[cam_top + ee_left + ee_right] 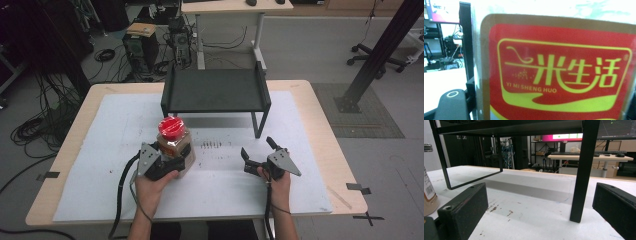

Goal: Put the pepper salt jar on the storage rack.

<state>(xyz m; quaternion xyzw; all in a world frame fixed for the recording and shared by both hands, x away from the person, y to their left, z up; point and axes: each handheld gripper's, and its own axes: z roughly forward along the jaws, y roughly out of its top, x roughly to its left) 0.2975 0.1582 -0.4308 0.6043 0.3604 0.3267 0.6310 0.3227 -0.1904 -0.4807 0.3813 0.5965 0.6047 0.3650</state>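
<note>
A clear jar (pixel 176 145) with a red lid (pixel 171 128) and brown contents stands upright on the white mat, left of centre. My left gripper (pixel 181 162) is shut on the jar's lower body. In the left gripper view the jar's red and yellow label (pixel 559 70) is very close, and one black finger (pixel 452 105) lies against its left side. My right gripper (pixel 257 146) rests on the mat to the right, open with nothing between its fingers. In the right gripper view the right gripper (pixel 540 202) faces the rack's leg (pixel 580 182), and the jar's edge (pixel 429 195) shows at far left.
A black metal rack (pixel 215 90) stands on the white mat (pixel 100 165) behind the jar. Small dark specks (pixel 211 145) lie on the mat between the grippers. Beyond the wooden table (pixel 320 125) are a desk (pixel 230 7), computer towers (pixel 141 47) and floor cables.
</note>
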